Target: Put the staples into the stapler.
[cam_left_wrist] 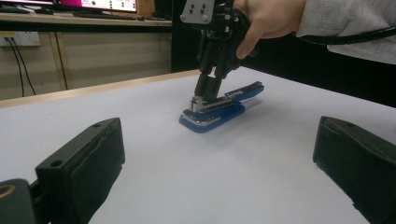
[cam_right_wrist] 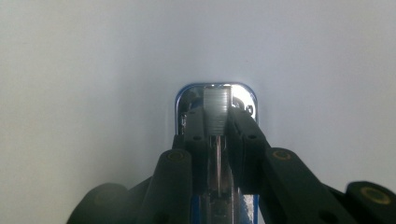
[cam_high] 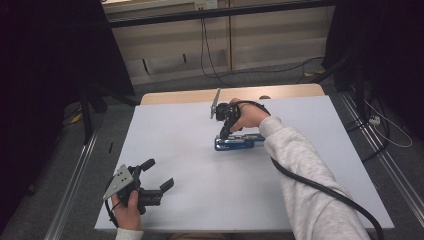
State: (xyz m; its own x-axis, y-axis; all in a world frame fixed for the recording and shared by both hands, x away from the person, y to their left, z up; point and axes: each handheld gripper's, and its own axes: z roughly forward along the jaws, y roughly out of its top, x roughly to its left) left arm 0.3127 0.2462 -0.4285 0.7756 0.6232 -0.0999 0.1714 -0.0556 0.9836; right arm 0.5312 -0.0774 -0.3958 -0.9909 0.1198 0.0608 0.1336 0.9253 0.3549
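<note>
At the near left corner of the white table (cam_high: 165,150), the left gripper (cam_high: 159,175) sits low in the person's left hand (cam_high: 127,210), its jaws spread wide with nothing between them; in the left gripper view the two black pads (cam_left_wrist: 88,168) stand far apart at either side over bare tabletop. Toward the middle of the table, a little to the right, lies a blue stapler (cam_high: 237,142) with a silver metal top, flat on the surface. The right gripper (cam_high: 223,134) comes down on the stapler's left end, held by the right hand (cam_high: 248,116) in a grey sleeve (cam_high: 305,170). In the right gripper view its jaws are drawn in narrow on either side of the stapler's metal strip (cam_right_wrist: 217,109), closed on it. A black cable (cam_high: 325,187) trails back over the sleeve.
</note>
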